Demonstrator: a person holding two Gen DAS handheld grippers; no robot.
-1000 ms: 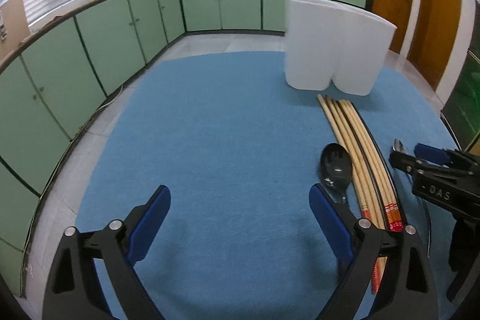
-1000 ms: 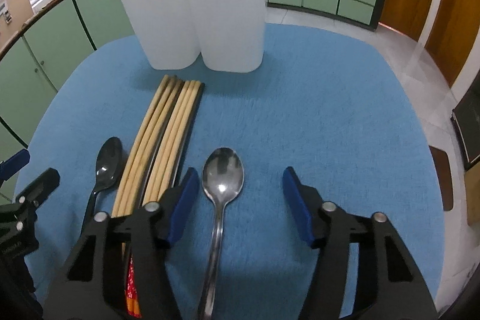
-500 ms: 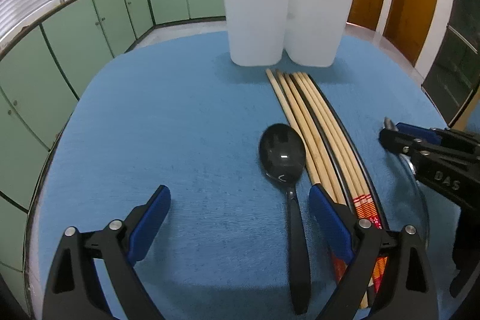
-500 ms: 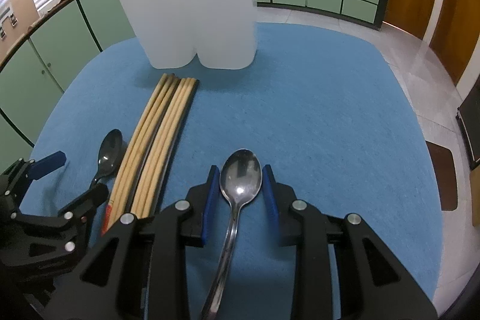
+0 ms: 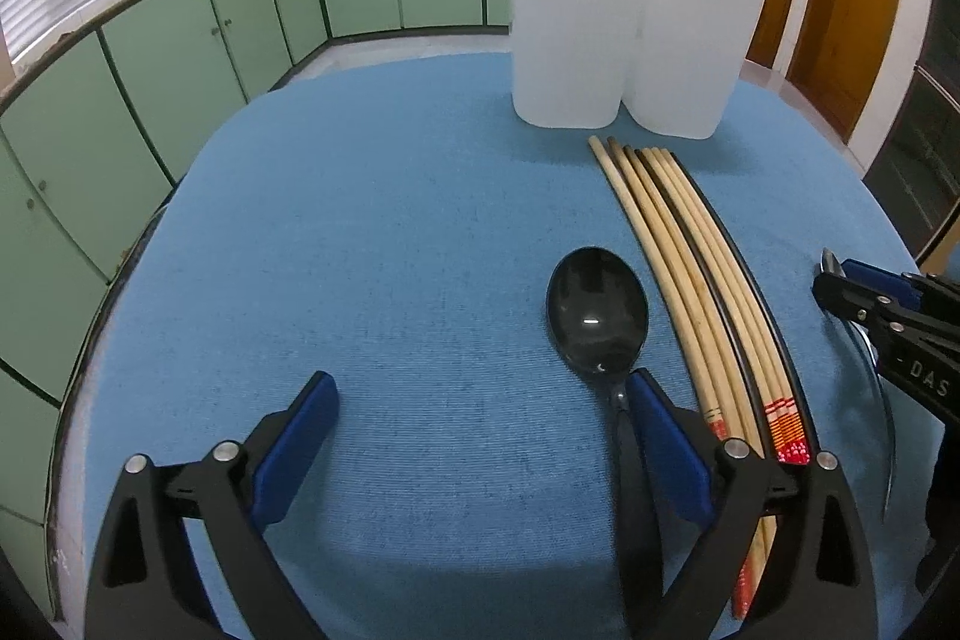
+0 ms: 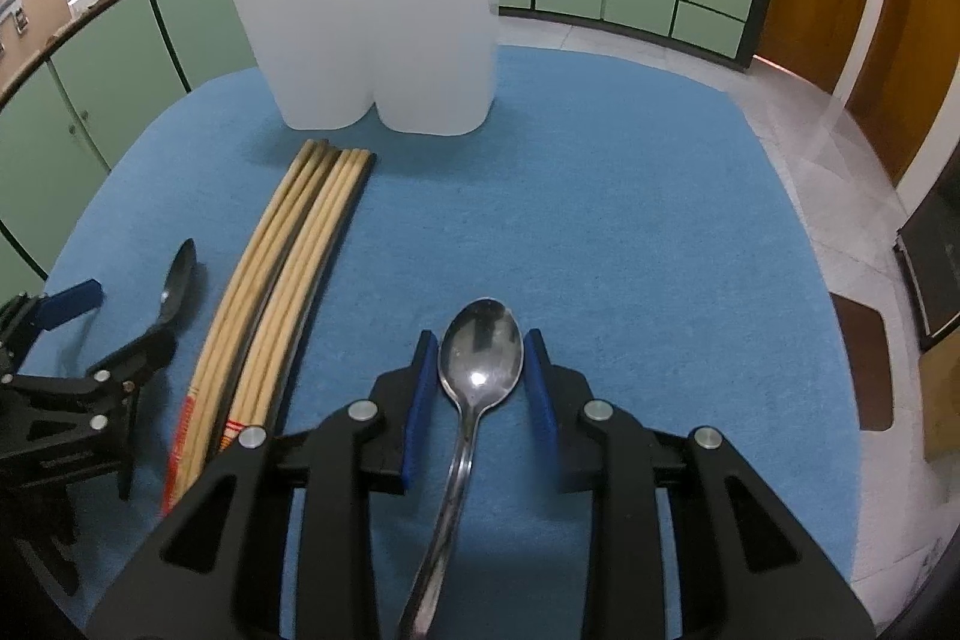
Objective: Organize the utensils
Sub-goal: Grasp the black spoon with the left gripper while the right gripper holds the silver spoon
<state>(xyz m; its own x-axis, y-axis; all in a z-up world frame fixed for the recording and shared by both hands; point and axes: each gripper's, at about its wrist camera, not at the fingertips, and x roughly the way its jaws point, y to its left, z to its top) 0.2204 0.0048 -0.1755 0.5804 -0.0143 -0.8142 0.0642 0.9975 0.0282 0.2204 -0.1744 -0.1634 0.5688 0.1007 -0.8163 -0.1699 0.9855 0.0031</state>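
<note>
There are two spoons on the blue tabletop (image 5: 372, 244). One is a black spoon (image 5: 597, 307) and one is a shiny metal spoon (image 6: 480, 358). Between them lies a row of wooden chopsticks (image 5: 690, 250); about eight tips show, side by side and touching. Two white tubs (image 6: 384, 22) stand together at the far end, just past the chopstick tips.

The left gripper (image 5: 480, 418) has its fingers wide apart. The black spoon's handle runs just inside its right finger (image 5: 666, 436), with the chopsticks close on that finger's other side.

The right gripper (image 6: 480, 376) has its fingers close on both sides of the metal spoon's bowl. I cannot tell if they squeeze it.

Green cupboards (image 5: 180, 58) go round the room.
</note>
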